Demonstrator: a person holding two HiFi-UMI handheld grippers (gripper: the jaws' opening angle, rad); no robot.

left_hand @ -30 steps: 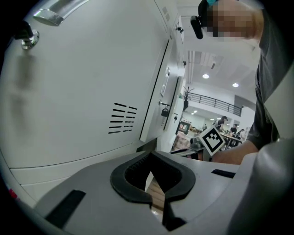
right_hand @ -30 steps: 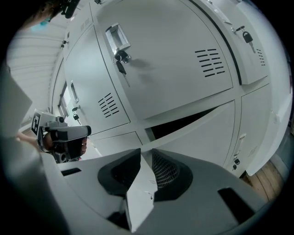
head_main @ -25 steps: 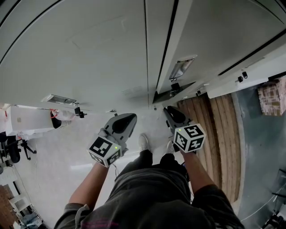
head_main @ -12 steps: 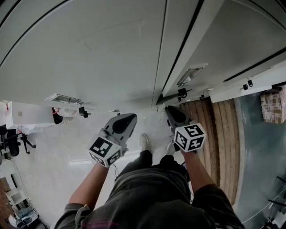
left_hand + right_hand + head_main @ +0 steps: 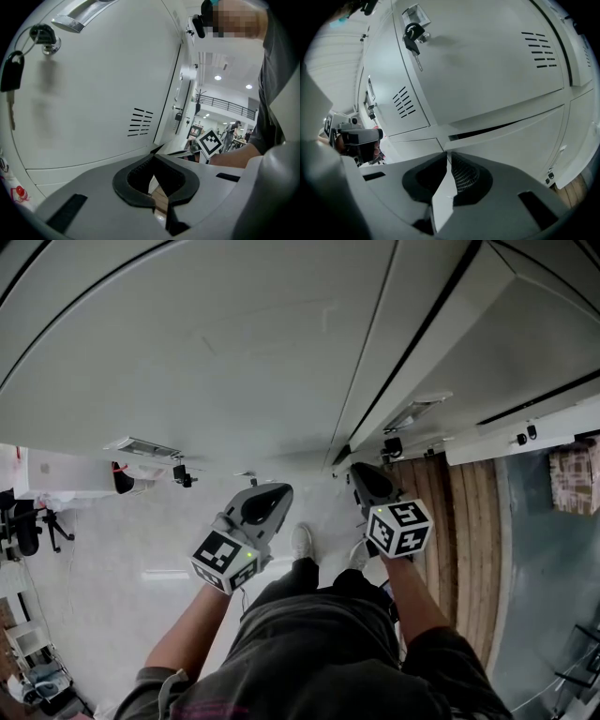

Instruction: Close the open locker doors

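White locker doors fill the head view. The left door (image 5: 216, 352) has a handle and a hanging key (image 5: 181, 472). The right door (image 5: 441, 324) stands slightly ajar, with a thin dark gap (image 5: 343, 456) at its lower edge. My right gripper (image 5: 354, 468) is shut, its tip close to that gap; contact is unclear. My left gripper (image 5: 279, 488) is shut and empty, just short of the left door. The right gripper view shows a keyed door (image 5: 487, 61) above a lower door (image 5: 511, 145), a dark slit between them. Shut jaw tips meet in both gripper views (image 5: 152, 157) (image 5: 446, 154).
A wooden floor strip (image 5: 459, 540) lies to the right, and pale floor (image 5: 112, 559) to the left. A cardboard box (image 5: 572, 474) sits at the far right. More locker doors with locks (image 5: 525, 437) continue rightward. My legs and a shoe (image 5: 301, 542) are below the grippers.
The dark gap at the right door's lower edge has narrowed as the door swung towards the lockers. Both grippers stay shut and hold nearly the same place.
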